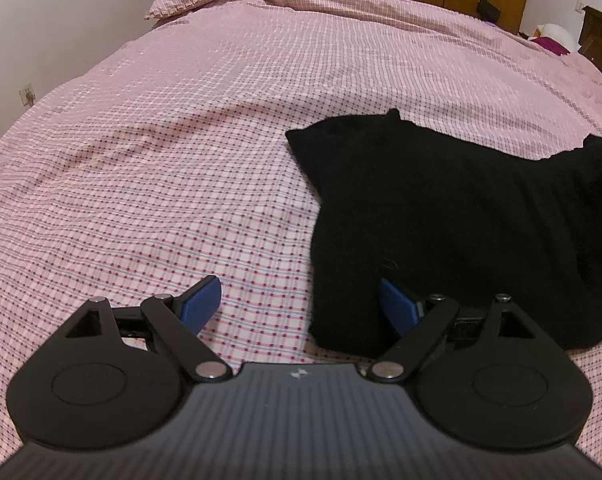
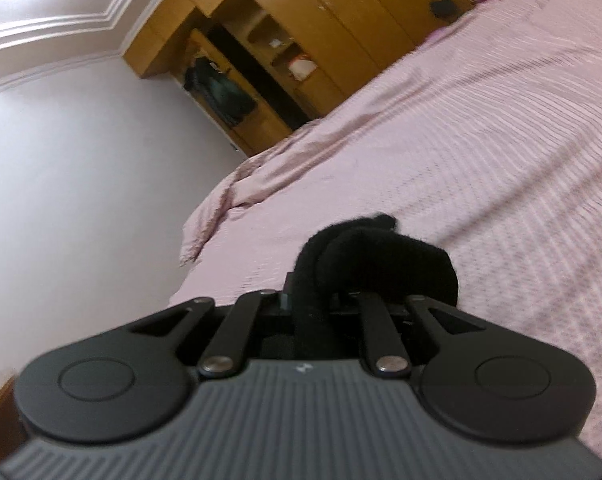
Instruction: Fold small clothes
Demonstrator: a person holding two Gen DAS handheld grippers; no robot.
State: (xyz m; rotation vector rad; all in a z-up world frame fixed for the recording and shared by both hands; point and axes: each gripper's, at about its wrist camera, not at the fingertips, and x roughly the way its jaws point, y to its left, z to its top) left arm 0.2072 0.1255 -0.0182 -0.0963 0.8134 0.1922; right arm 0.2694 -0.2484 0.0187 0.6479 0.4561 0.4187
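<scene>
The right hand-held gripper point(image 2: 321, 276) was clamped on a fold of the soft black knitted garment point(image 1: 461, 216), spread near the bed's point(image 1: 181, 120) near edge. The left hand-held gripper point(image 1: 301, 304) was held wide open, empty, beside its limp hem corner, judged the best hold.

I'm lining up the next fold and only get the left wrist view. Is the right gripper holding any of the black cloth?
Observer: Yes, the right gripper is shut on a bunched fold of the black cloth.
Operator: Is that fold off the bed?
Observer: It looks lifted; it arches over the fingers above the pink bedspread.
Operator: Anything behind it?
Observer: A wooden wardrobe with an open door.
</scene>
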